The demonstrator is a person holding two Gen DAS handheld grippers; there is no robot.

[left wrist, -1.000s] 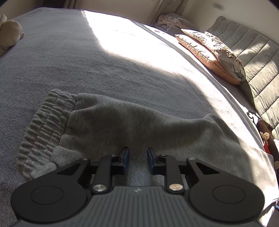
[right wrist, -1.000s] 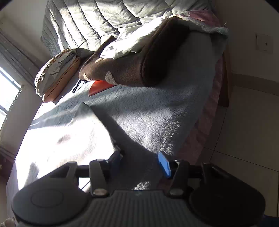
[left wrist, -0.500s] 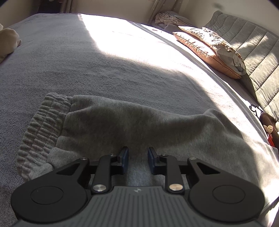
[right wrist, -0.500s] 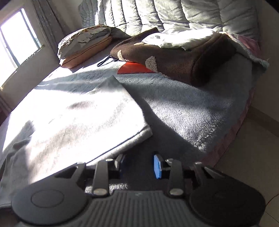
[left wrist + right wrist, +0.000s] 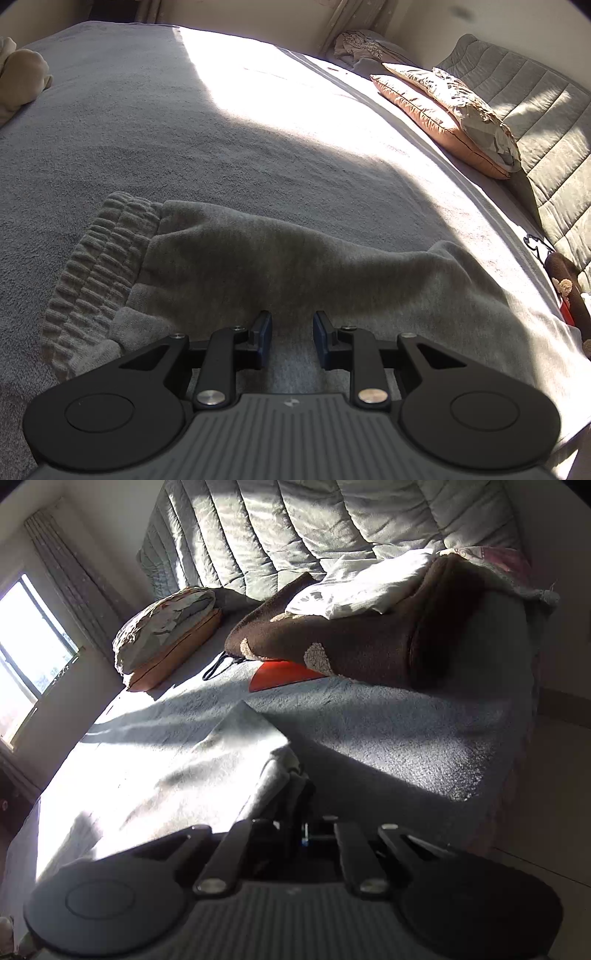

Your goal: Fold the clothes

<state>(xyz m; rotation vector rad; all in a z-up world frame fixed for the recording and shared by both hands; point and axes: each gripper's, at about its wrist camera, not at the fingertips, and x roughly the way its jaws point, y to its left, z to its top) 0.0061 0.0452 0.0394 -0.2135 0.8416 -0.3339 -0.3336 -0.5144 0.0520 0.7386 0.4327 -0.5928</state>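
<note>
While we scan near to far, we see no real containers; only the bed [image 5: 184, 147] carries things, its grey fleece cover bearing the grey sweatpants [image 5: 258, 266], which lie flat at the near edge, ribbed waistband [image 5: 96, 266] to the left in the left wrist view.

Left gripper [image 5: 291, 338]: we see its blue pads set a narrow gap apart, with the near hem of the sweatpants lying in that gap. Whether the pads press the cloth we cannot tell.

Right gripper [image 5: 295, 808]: we see its jaws pressed together, having just closed on the sunlit corner of the sweatpants [image 5: 177, 775]; the cloth bunches and lifts slightly right at the tips.

Farther out in the right wrist view, a red flat item [image 5: 280, 674] lies half under a brown folded blanket [image 5: 351, 642], with white cloth [image 5: 362, 587] on top of the blanket. Beside it to the left lies an orange pillow [image 5: 173, 661] with a rumpled grey-beige one on top. Farthest back stands a quilted headboard [image 5: 295, 528]. At far left of the left wrist view sits a beige plush item [image 5: 18, 81].
</note>
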